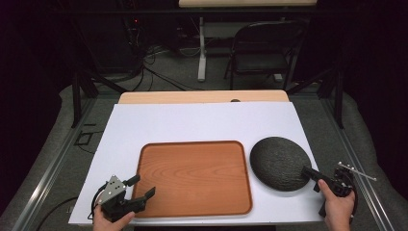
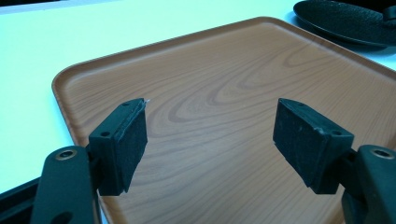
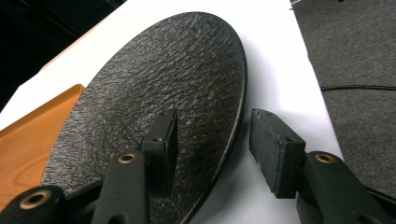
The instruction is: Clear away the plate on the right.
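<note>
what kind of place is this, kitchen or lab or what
Most likely a lab or recording studio, not a kitchen: dark curtained surroundings, loose cables on the floor, a folding chair, and a white-covered table holding just a wooden tray and black plate.

Dim room, grey carpet, lit desk in the middle.

We note a desk (image 1: 202,97) with a pale wooden top, most of it under a white sheet (image 1: 192,125), brightly lit while the surroundings fall into near black. Grey carpet (image 1: 43,159) covers the floor on both sides and beyond. Metal rails (image 1: 53,163) run along the floor left and right of the desk, with dark frame struts (image 1: 76,98) rising from them. Behind the desk we see a dark folding chair (image 1: 262,50) and, beside it, the white leg of a second table (image 1: 202,50) whose light top (image 1: 248,3) shows at the upper edge. Black cables (image 1: 154,70) trail over the carpet toward dark equipment with a small red light (image 1: 135,21).
</note>
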Tool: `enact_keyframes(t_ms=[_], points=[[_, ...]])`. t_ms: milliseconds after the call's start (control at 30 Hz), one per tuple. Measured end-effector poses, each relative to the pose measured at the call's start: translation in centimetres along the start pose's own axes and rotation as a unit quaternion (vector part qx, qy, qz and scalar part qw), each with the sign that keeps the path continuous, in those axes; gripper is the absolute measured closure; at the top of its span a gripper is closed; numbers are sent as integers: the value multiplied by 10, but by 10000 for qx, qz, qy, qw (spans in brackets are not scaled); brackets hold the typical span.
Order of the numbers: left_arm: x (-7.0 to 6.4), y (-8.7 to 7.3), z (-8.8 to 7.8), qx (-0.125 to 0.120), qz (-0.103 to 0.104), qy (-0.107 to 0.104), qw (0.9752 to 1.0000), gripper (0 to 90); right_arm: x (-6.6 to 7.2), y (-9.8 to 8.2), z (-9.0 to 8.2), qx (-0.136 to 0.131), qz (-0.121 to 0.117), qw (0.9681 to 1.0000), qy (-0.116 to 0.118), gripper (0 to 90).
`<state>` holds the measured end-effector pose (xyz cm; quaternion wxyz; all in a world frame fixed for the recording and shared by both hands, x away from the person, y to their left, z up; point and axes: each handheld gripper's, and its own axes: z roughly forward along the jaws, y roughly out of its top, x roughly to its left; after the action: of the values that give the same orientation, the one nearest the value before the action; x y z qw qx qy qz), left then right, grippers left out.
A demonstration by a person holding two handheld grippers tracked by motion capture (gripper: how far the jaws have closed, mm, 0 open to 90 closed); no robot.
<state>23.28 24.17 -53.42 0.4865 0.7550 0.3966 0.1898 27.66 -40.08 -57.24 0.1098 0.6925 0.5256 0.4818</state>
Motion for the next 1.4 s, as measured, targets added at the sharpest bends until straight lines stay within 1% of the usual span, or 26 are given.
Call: enact_keyframes(t_ms=[33,67,167,200,233,267,333,367,467,567,600,733,800,833,867,900,933,967,1000,1133,1200,1233,1267,1400], points=[[0,0,0,0,0,0,10000,260,0,0,0,0,0,10000,0,518],[0,0,0,6,6,8,10000,260,-1,1,2,-29,-70,10000,19,518],[0,0,0,12,0,23,10000,260,1,3,7,-7,-55,10000,53,518],[0,0,0,9,-1,27,10000,260,2,4,10,10,-124,9999,53,518],[0,0,0,9,-3,28,10000,260,2,4,10,10,-124,9999,53,518],[0,0,0,16,-2,28,10000,260,3,6,11,56,-44,10000,53,518],[0,0,0,18,-3,28,10000,260,2,7,11,65,-79,9999,56,518],[0,0,0,18,-4,27,10000,260,1,8,12,63,-45,9999,84,519],[0,0,0,14,-9,27,10000,260,-1,10,14,88,155,9997,180,530],[0,0,0,14,-11,28,10000,260,-2,10,16,58,214,9996,195,541],[0,0,0,15,-12,27,10000,260,-3,9,16,39,285,9993,230,550],[0,0,1,20,-9,23,10000,260,-6,8,16,-52,344,9990,267,578],[0,0,1,21,-6,18,10000,260,-7,7,16,-74,446,9986,292,607],[0,0,1,21,-6,18,10000,260,-7,7,16,-74,446,9986,292,607],[0,0,1,28,-7,21,10000,260,-7,7,16,-65,540,9981,294,617],[0,0,1,28,-7,21,10000,260,-7,7,16,-65,540,9981,294,617],[0,0,1,29,-8,22,10000,260,-9,7,16,-91,465,9985,286,629],[0,0,1,29,-8,22,10000,260,-9,7,16,-91,465,9985,286,629],[0,0,1,30,-7,24,10000,260,-8,7,17,-78,582,9978,317,633],[0,0,1,31,-19,24,10000,260,-9,7,17,-74,604,9977,284,669],[0,0,2,31,-27,22,10000,260,-10,7,17,-84,620,9978,216,715],[0,0,2,31,-27,22,10000,260,-10,7,17,-84,620,9978,216,715],[1,0,2,32,-30,10,10000,260,-10,7,17,-75,672,9975,228,718],[1,0,2,34,-33,10,10000,260,-11,7,17,-89,684,9973,244,726]])
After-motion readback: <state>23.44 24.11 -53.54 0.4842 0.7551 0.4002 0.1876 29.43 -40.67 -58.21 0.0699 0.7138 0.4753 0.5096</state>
